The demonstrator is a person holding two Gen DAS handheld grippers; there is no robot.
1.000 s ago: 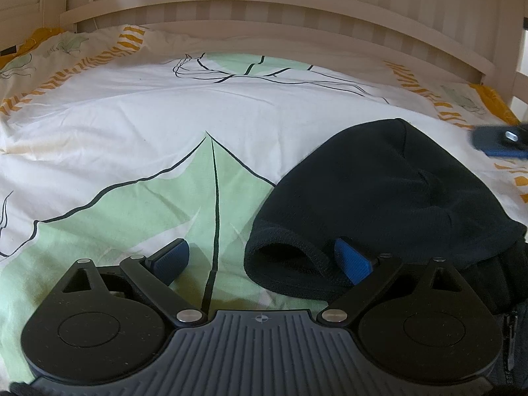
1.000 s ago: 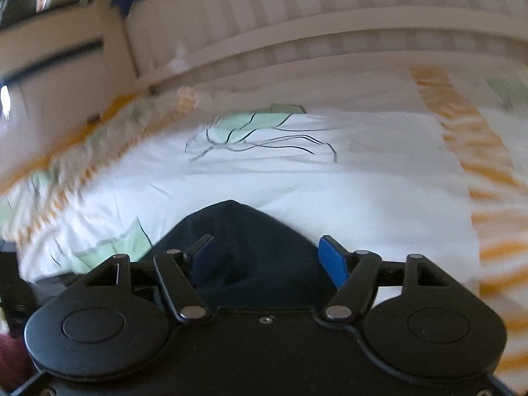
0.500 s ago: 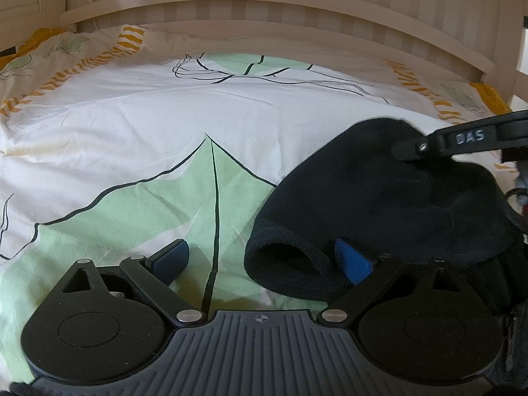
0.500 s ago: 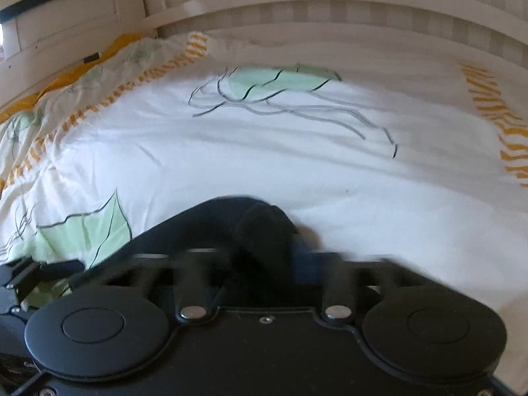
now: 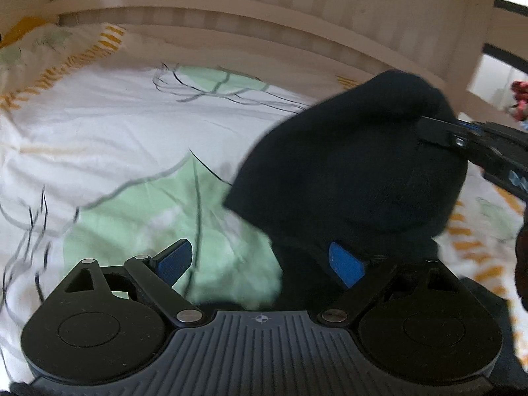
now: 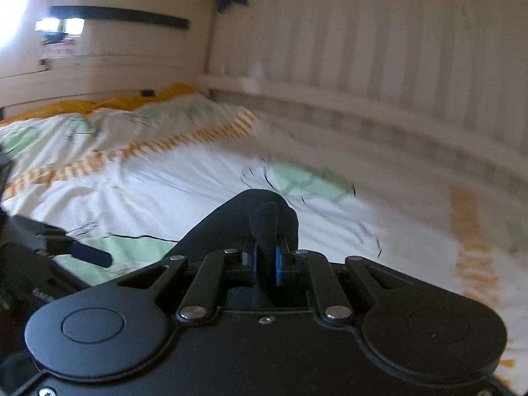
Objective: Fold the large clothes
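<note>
Step, by my read: lift garment [image 5: 346, 165] clear of bed [image 5: 99, 138] to spread it.

Right gripper [image 6: 265, 264] clamped on pinched fold of garment; keep grip firm, raise steadily.

Left gripper [image 5: 260, 260] wide, jaws closing, pads not pressing; cloth lies against right-hand pad only. Seat it deeper onto hem before shutting.

Garment hangs over bed's right half, bunched, partly raised.
</note>
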